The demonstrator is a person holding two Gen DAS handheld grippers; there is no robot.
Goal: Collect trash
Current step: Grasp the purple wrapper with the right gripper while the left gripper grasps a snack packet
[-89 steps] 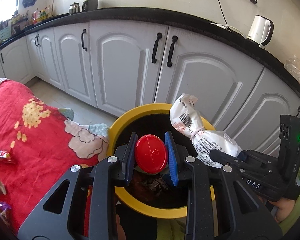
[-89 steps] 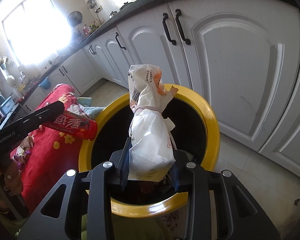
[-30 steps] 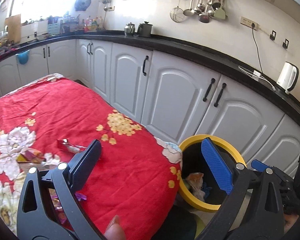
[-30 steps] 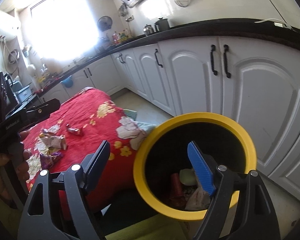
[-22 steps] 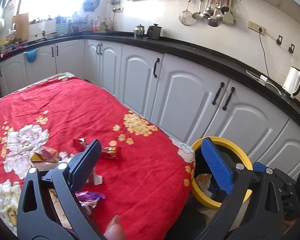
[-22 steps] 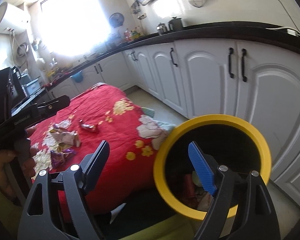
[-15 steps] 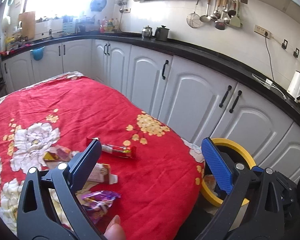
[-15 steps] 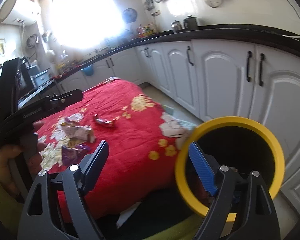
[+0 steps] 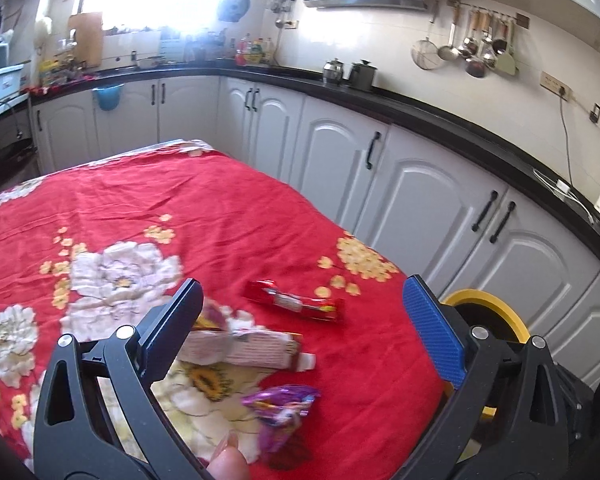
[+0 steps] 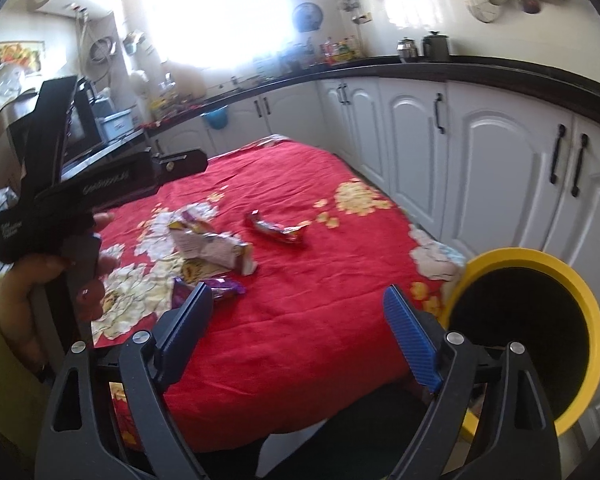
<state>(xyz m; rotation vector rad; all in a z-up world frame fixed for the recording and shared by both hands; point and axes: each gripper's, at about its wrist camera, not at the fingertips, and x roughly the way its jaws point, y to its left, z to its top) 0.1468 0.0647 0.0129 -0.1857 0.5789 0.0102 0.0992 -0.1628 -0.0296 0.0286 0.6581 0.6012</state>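
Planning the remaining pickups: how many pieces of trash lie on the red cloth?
3: a red wrapper farthest off, a crumpled carton mid-cloth, a purple wrapper nearest. The left claw may hide more.

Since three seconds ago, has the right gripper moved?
Yes. The right gripper has swung left, off the yellow bin, toward the red tablecloth.

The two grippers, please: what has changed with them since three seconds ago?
Both let go: the red-capped bottle and white bag went into the yellow bin. The left gripper and right gripper, jaws just opening wider, now empty, swung toward the red tablecloth. The red wrapper and purple wrapper remain there.
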